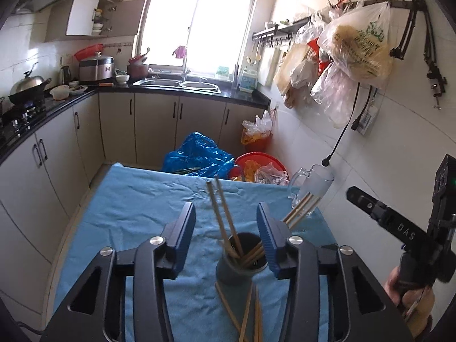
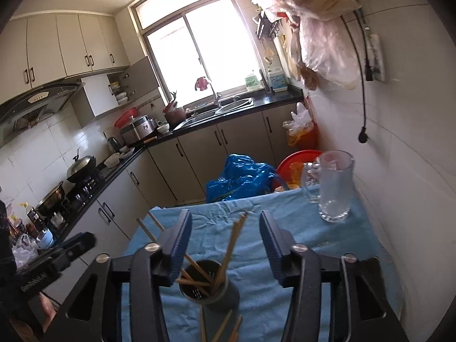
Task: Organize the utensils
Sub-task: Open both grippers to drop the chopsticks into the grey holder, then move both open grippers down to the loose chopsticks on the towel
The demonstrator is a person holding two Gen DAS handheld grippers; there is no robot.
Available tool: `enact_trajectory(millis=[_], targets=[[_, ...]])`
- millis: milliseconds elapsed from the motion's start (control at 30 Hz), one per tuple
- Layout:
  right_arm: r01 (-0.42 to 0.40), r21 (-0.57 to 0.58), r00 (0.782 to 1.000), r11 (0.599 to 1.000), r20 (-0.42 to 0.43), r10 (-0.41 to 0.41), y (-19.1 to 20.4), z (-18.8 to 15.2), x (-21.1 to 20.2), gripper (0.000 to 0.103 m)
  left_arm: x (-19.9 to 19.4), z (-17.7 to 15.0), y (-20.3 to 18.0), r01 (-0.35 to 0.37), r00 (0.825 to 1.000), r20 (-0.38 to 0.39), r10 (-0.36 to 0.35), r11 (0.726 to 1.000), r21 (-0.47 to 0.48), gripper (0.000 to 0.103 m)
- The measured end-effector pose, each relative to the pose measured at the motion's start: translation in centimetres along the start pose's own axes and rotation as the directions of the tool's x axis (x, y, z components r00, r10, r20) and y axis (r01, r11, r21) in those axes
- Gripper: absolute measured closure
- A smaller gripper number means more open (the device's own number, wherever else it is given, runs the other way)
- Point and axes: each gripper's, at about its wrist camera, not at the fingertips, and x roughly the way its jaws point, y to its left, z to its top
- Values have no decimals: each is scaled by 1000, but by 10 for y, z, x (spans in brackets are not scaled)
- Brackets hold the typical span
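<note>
On the blue cloth (image 1: 136, 199), both grippers (image 1: 226, 225) (image 2: 225, 229) hang spread and empty over the dark holder (image 1: 242, 268); one careless nudge could topple it, scattering chopsticks (image 1: 225, 219).

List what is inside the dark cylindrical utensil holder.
The dark cylindrical utensil holder contains several wooden chopsticks, leaning outward in different directions. Their lower ends and the holder's bottom are hidden by its wall.

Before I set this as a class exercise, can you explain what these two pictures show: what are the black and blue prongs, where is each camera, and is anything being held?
No robot: a person holds one set of tongs in each hand. Each picture comes from a fisheye camera on a tong, looking along its fingers. Left tongs and right tongs are both open, holding nothing. On the blue cloth stands a dark holder with chopsticks inside; loose chopsticks lie before it. A glass mug stands farther back.
</note>
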Motion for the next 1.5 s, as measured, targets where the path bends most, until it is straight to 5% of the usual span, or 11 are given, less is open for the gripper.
enact_trajectory(millis=[133, 267, 467, 600, 900, 1000, 1133, 1233, 1500], targets=[[33, -28, 998, 999, -48, -34, -7, -22, -28, 39, -25, -32, 12, 3, 1000, -16, -3, 1000, -18, 56], [63, -72, 986, 995, -148, -73, -12, -63, -42, 37, -28, -90, 23, 15, 991, -133, -16, 1000, -5, 55], [-17, -84, 932, 996, -362, -15, -13, -156, -41, 38, -10, -183, 22, 38, 942, -335, -16, 997, 60, 60], [-76, -26, 885, 997, -463, 55, -14, -206, -31, 57, 7, -217, 5, 77, 911, -413, -10, 987, 145, 61], [-114, 0, 855, 994, -509, 98, -6, -222, 8, 59, 64, -233, -8, 91, 859, -512, 1, 984, 155, 70], [-115, -8, 849, 993, -520, 94, -1, -220, 20, 59, 67, -229, -6, 69, 871, -491, 22, 984, 166, 95], [-101, -33, 838, 994, -542, 67, 2, -223, 39, 59, 63, -224, 20, 52, 853, -521, -31, 998, 26, 93], [-80, -60, 852, 995, -522, 37, 5, -221, 47, 59, 51, -226, 39, 11, 848, -528, -39, 998, -57, 93], [-138, -145, 858, 980, -512, 44, 33, -207, 76, 59, 29, -230, 73, -63, 833, -551, -46, 982, -177, 96]])
